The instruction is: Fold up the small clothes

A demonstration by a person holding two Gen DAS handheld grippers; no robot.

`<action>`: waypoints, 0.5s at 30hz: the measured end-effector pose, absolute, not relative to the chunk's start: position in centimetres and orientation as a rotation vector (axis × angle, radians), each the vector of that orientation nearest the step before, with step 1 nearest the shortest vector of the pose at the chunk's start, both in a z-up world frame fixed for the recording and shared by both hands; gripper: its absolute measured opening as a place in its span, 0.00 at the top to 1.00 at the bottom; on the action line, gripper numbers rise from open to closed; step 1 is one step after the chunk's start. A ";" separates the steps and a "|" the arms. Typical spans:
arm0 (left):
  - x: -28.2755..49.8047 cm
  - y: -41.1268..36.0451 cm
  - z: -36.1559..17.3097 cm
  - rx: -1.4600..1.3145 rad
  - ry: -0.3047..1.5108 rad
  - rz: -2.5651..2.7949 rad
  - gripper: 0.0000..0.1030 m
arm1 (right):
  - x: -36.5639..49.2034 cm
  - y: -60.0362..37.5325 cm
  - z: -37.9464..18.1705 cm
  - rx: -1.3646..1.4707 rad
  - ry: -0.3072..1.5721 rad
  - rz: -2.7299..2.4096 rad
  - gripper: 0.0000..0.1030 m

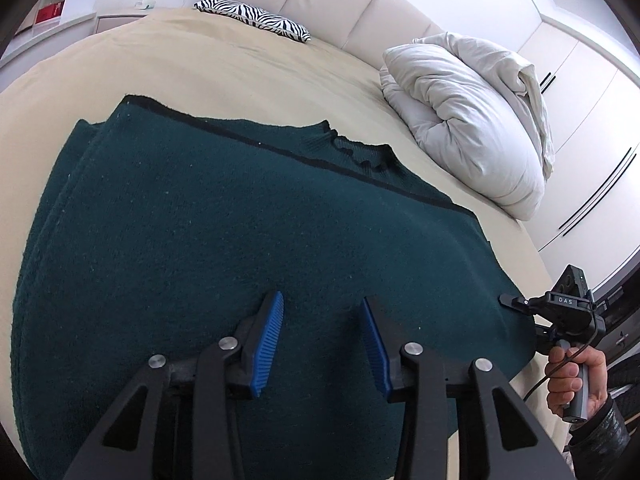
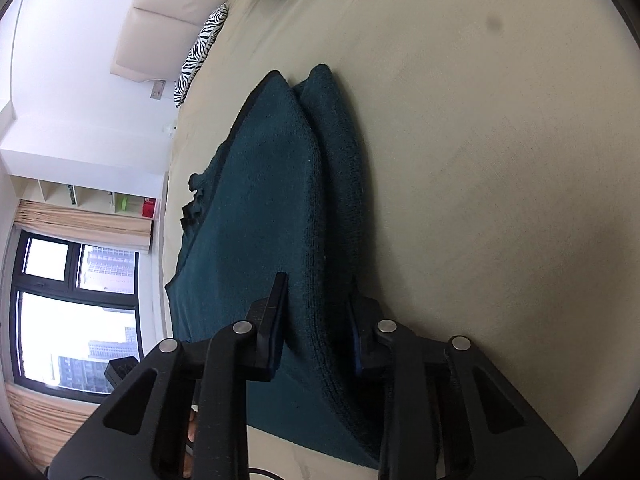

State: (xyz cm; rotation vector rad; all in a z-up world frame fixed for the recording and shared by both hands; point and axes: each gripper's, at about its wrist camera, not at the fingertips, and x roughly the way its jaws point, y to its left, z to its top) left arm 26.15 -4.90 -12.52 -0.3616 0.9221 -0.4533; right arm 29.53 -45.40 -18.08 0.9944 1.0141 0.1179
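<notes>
A dark teal knitted sweater (image 1: 240,220) lies folded in layers on a bed with a beige sheet (image 1: 240,64); its ribbed collar (image 1: 360,152) peeks out past a black-trimmed edge. Its near part is cut off behind the gripper frames. The left gripper (image 1: 322,344) hovers over the fabric, blue pads apart, nothing between them. The right gripper (image 2: 316,320), rolled sideways, has its jaws closed on the sweater's thick folded edge. A hand (image 1: 576,380) grips its handle at the bed's edge. A crumpled white duvet (image 1: 472,116) and a zebra-print pillow (image 1: 256,18) lie beyond.
</notes>
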 end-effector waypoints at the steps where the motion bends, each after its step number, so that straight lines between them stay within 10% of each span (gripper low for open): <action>1: 26.2 -4.9 -12.6 -0.361 0.923 -0.451 0.62 | 29.6 -45.3 -18.1 0.987 1.014 0.114 0.79; 15: 26.8 -2.5 -14.2 -0.484 0.944 -0.474 0.83 | 30.6 -41.8 -14.9 0.753 1.046 -0.030 0.85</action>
